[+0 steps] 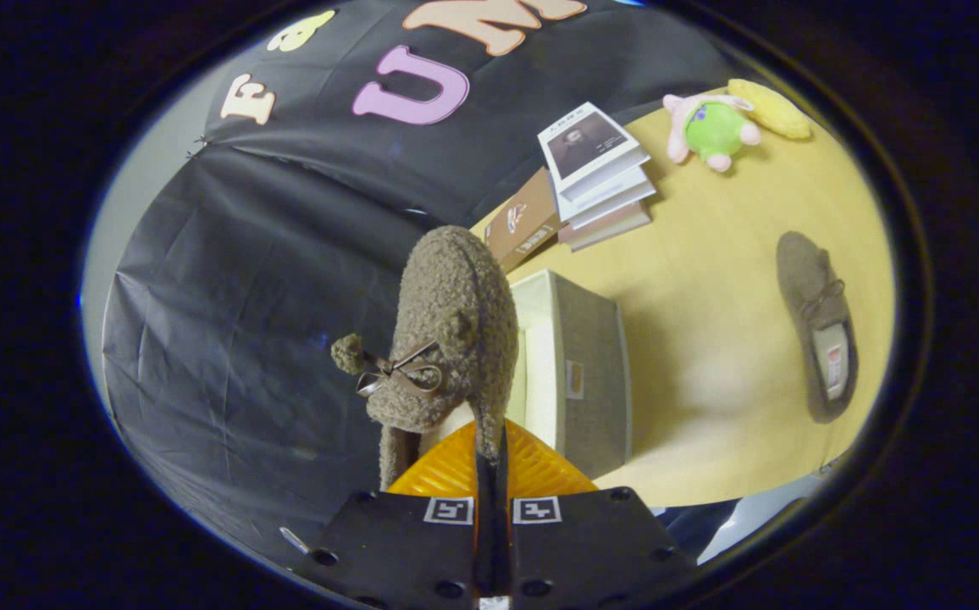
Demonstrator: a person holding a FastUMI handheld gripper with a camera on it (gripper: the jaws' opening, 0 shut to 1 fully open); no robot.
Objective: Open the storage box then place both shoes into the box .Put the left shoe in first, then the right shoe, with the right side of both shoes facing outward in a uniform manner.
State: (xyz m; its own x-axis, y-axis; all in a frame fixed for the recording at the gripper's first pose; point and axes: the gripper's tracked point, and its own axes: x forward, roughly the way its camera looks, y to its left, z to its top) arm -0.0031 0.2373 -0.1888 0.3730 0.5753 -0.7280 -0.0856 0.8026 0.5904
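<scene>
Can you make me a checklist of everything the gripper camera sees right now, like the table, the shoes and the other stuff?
Surface: yellow table, seen tilted.
Job's things: storage box open on the table; one fuzzy shoe held up beside the box; other shoe lying flat on the table, apart from the box.
Clutter: stack of books, brown book, green and pink plush toy, yellow thing next to it.
Grippers: gripper fingers pinched shut on the held shoe's edge.
Cables: nothing seen.
Surroundings: black cloth wall.
</scene>
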